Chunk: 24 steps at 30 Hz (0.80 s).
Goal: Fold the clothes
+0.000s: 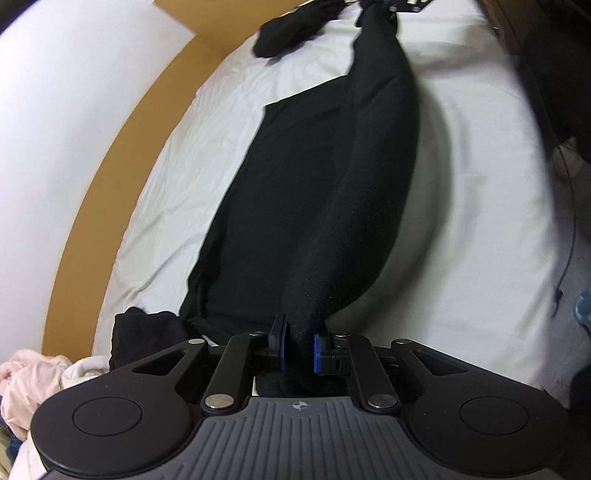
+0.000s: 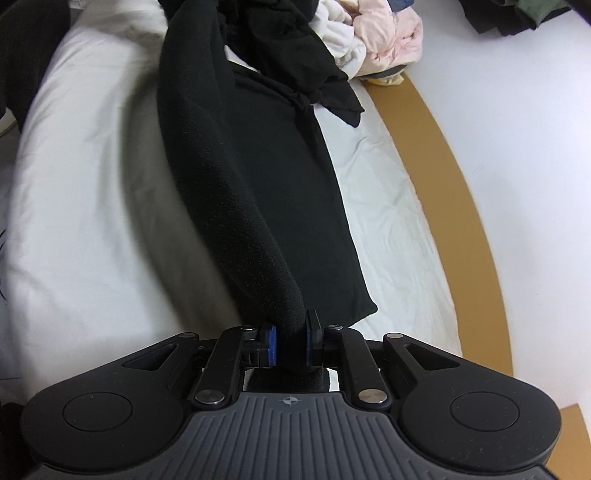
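Now both tongs are clenched on the black garment: the left tongs pinch one end of its raised folded edge between blue pads, and the right tongs pinch the other end. Between them the thick fold hangs lifted, while the rest of the garment lies flat on the white bed sheet. Just beyond the garment's left-tongs end sits a crumpled pile of pink and white clothes, with a loose black piece draped against it.
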### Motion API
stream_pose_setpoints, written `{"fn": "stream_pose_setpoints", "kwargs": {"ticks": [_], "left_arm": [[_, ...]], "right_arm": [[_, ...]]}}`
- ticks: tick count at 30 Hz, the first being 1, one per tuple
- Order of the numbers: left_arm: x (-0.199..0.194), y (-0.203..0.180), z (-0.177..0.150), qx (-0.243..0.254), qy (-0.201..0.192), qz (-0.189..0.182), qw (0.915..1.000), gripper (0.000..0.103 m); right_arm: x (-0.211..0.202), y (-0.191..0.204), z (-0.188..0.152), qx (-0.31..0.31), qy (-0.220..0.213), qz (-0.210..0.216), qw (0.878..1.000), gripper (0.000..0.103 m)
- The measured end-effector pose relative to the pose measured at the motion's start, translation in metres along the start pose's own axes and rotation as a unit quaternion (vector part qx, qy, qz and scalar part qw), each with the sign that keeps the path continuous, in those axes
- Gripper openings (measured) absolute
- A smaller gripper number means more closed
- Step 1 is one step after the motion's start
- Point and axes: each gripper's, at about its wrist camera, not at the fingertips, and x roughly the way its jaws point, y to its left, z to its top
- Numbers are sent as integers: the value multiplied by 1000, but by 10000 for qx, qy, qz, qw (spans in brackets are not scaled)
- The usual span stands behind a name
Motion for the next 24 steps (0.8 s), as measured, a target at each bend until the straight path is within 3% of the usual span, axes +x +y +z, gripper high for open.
{"fn": "stream_pose_setpoints", "kwargs": {"ticks": [7,11,16,17,19,20,23,24], "left_arm": [[43,47,0,-546,71,-3,9985,18],[71,56,-1,-759,-7,312,9966,21],[103,63,-16,-1299,-78,521,9901,34],[109,65,-19,-1440,-109,581,9878,37],[106,74,-31,-1934,-241,842,9772,58],[104,79,-37,-2185,-309,975,9705,59],[86,88,-45,-2947,-710,1241,9448,64],[80,90,-46,-3182,-845,1328,9349,70]], "right_arm": [[44,-21,-1,350,-43,-102,9993,19],[71,-18,-7,578,-180,-439,9972,20],[105,-14,-15,864,-298,-1012,9907,55],[106,-16,-19,1055,-372,-1128,9873,58],[104,-22,-29,1551,-566,-1353,9769,62],[100,-27,-35,1869,-666,-1475,9690,62],[75,-39,-51,3079,-1227,-1770,9267,63],[67,-38,-52,3369,-1449,-1771,9133,63]]}}
